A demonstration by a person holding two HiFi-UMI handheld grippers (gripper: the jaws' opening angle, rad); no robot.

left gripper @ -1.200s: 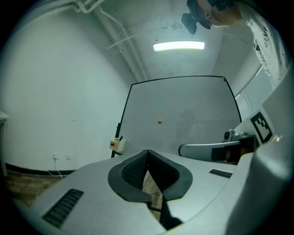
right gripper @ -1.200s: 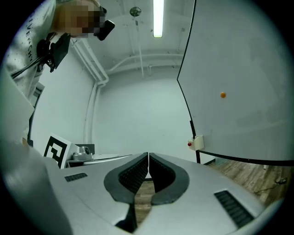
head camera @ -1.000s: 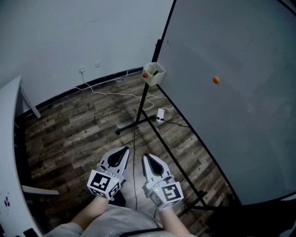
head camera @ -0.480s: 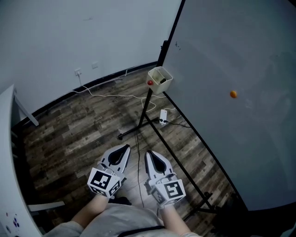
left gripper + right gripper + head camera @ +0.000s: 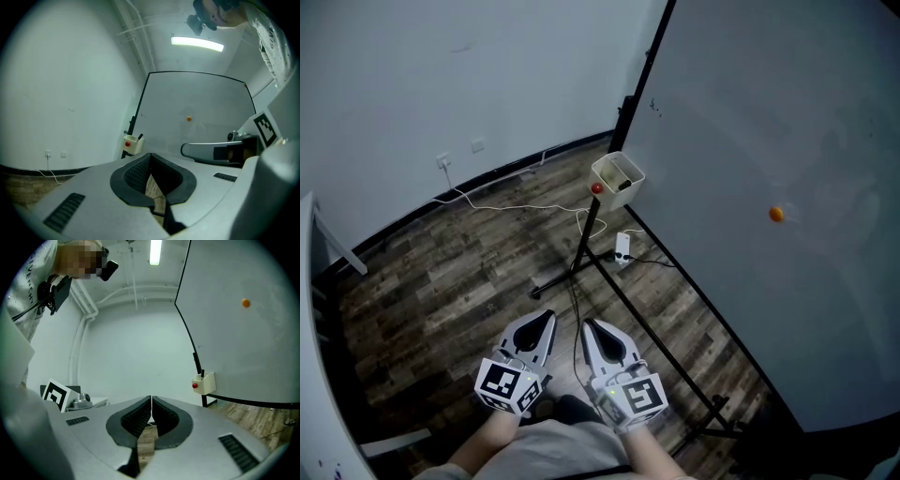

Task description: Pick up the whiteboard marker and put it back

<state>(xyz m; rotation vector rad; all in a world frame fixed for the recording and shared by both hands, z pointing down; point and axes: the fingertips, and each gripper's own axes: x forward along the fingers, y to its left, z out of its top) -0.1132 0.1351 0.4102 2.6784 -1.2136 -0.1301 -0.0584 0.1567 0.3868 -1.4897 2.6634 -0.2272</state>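
A cream holder box (image 5: 617, 178) with a red knob on its front hangs at the left edge of the whiteboard (image 5: 769, 122). A dark whiteboard marker (image 5: 202, 374) stands upright in that holder (image 5: 205, 383); in the left gripper view its tip (image 5: 139, 136) pokes out of the box (image 5: 132, 144). My left gripper (image 5: 546, 319) and right gripper (image 5: 591, 325) are side by side, low over the floor and well short of the holder. Both point level toward it. Both are shut with nothing between the jaws (image 5: 150, 154) (image 5: 151, 398).
An orange magnet (image 5: 776, 214) sticks to the board. The board's black stand legs (image 5: 581, 253) spread over the wooden floor, with a white power strip (image 5: 622, 246) and trailing cables beside them. A white table edge (image 5: 307, 281) runs along the left. A white wall is behind.
The view has shifted toward the whiteboard: the holder has come nearer and lower in the head view. Both grippers travelled forward together and stayed shut.
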